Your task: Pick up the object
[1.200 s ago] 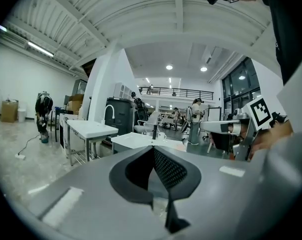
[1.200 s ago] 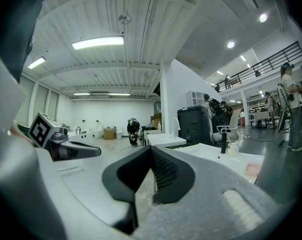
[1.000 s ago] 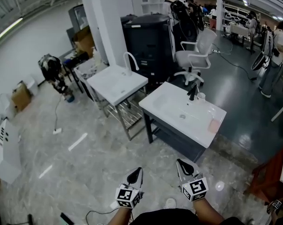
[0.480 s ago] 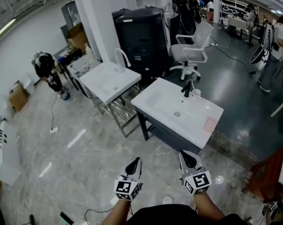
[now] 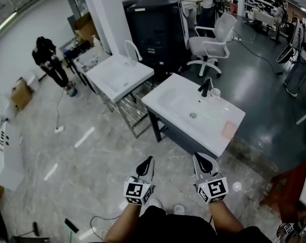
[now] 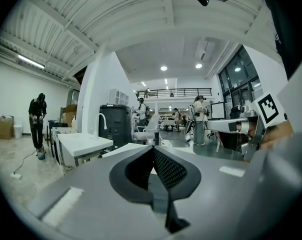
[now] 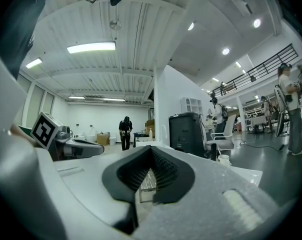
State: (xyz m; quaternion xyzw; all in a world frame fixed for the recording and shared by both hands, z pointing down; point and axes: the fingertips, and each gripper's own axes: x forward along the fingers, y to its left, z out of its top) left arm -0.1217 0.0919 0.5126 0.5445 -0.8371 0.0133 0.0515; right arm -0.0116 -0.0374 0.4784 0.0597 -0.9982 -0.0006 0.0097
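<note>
- Left tongs [image 5: 148, 160]: held low in front of the person, pointing forward over the floor. The 2 halves are pressed together right to the tip, with nothing between them.
- Right tongs [image 5: 198, 157]: beside the left pair and level with it, pointing the same way. Also closed tight and empty.
- Marker cube [image 5: 138, 192]: on the left pair, near the hand. A matching cube [image 5: 214, 189] sits on the right pair.
- Near sink surface [image 5: 174, 94]: white top with a basin, on a dark frame, ahead of the right tongs and well apart from both pairs.
- Black tap [image 5: 206, 86]: upright at the far edge of that surface.
- Cup [image 5: 216, 92]: white, standing just beside the black tap.
- Pink pad [image 5: 229, 130]: lying flat on the right end of the near sink surface.
- Object to pick up: which item is meant cannot be told. The cup and the pink pad are the only loose items there, and neither pair of tongs is near them.
- Far sink surface [image 5: 112, 79]: second white top, behind and left of the first, with a curved white tap [image 5: 130, 49].
- Black cabinet [image 5: 155, 27]: tall, behind the 2 sinks.
- Office chair [image 5: 212, 40]: white, to the right of the cabinet.
- Person in dark clothes [image 5: 48, 58]: standing at far left.
- Cardboard box [image 5: 21, 92]: on the floor near that person.
</note>
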